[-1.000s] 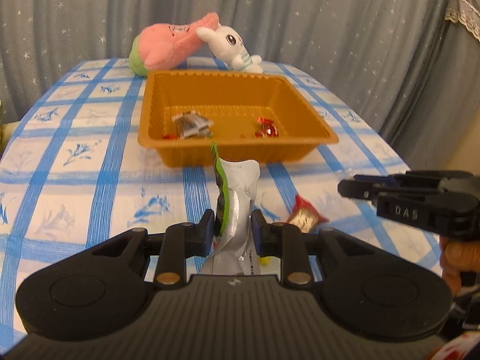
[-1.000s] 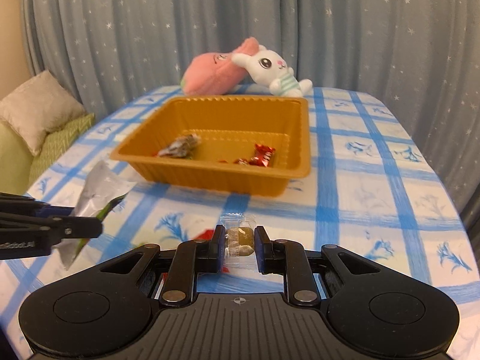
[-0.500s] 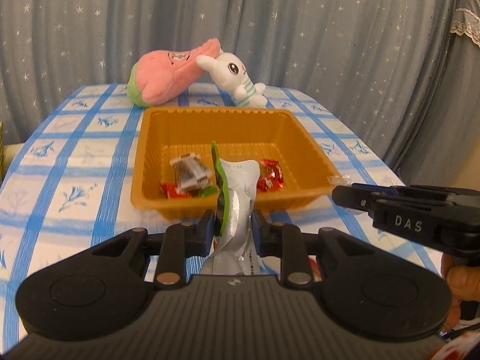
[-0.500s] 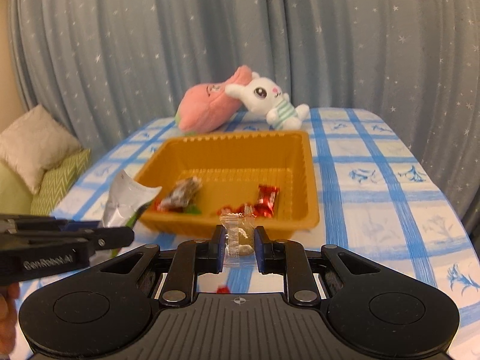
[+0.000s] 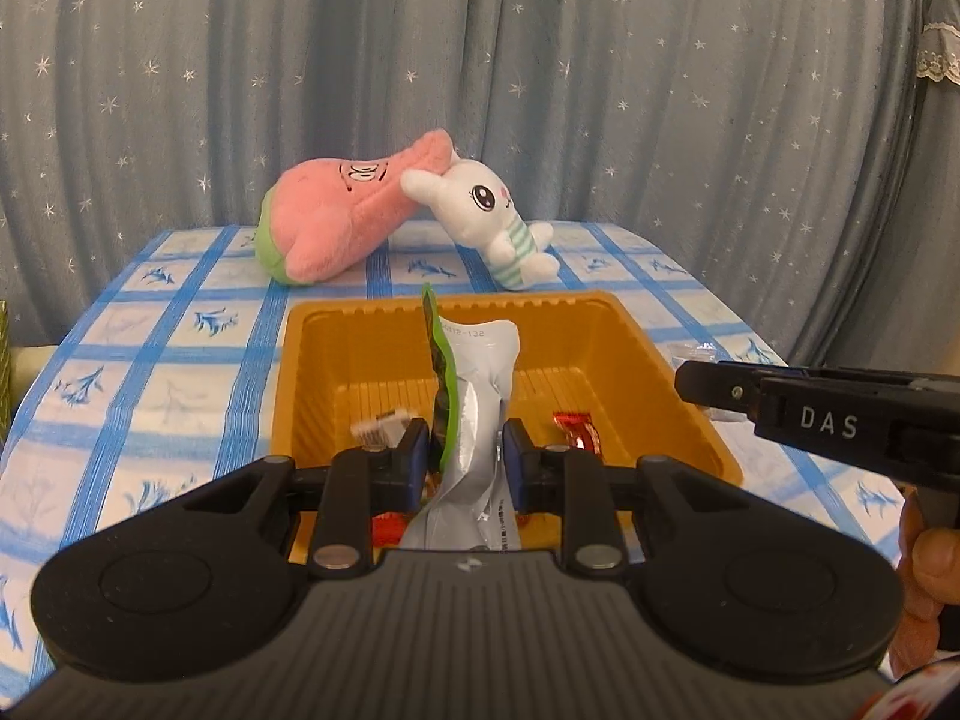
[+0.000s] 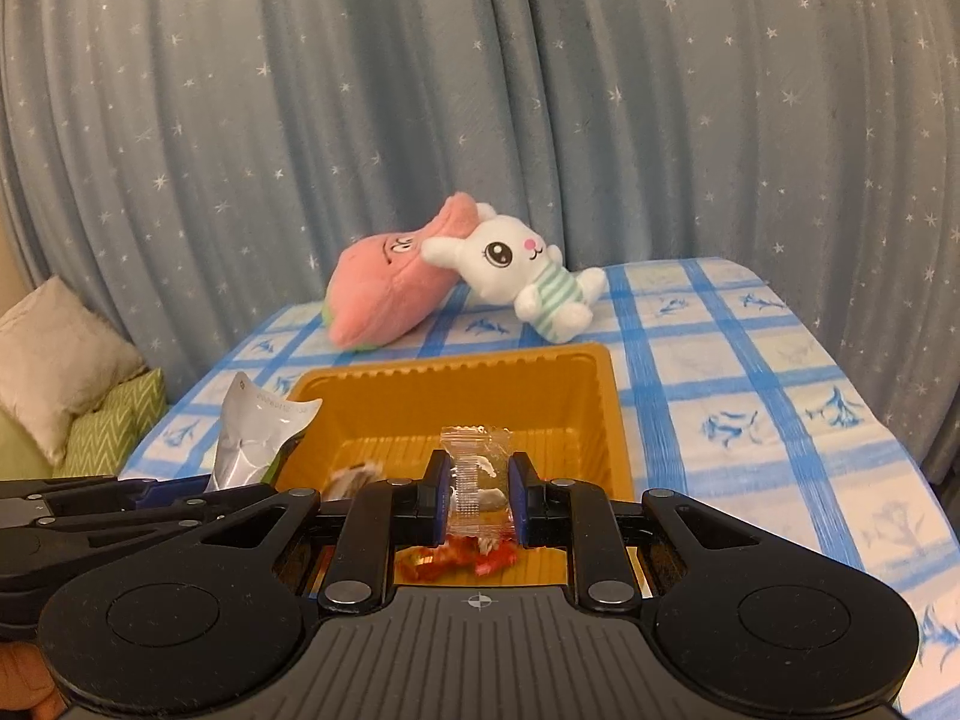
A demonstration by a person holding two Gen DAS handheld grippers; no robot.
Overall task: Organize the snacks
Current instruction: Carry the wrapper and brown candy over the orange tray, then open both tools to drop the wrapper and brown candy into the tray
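Note:
My left gripper [image 5: 465, 450] is shut on a silver and green snack pouch [image 5: 477, 420] that stands up between its pads, held over the near edge of the orange tray [image 5: 672, 384]. My right gripper [image 6: 478, 483] is shut on a small clear-wrapped candy [image 6: 477, 468], also above the tray [image 6: 612, 414]. Red wrapped candies [image 5: 576, 429] and a brown-and-white wrapper [image 5: 381, 426] lie on the tray floor. The right gripper [image 5: 690, 384] shows at the right of the left wrist view, with a hand on its handle; the left gripper's fingers [image 6: 90, 504] and its pouch [image 6: 252, 438] show at the left of the right wrist view.
A pink plush [image 5: 342, 222] and a white rabbit plush [image 5: 486, 216] lie behind the tray on the blue-checked tablecloth [image 5: 180, 372]. A grey star-patterned curtain [image 5: 540, 60] hangs behind the table. Cushions [image 6: 66, 372] sit off the table's left side.
Both grippers have risen and moved forward with their snacks, from over the tablecloth in front of the tray to above its near part. The tray now fills the lower middle of both views.

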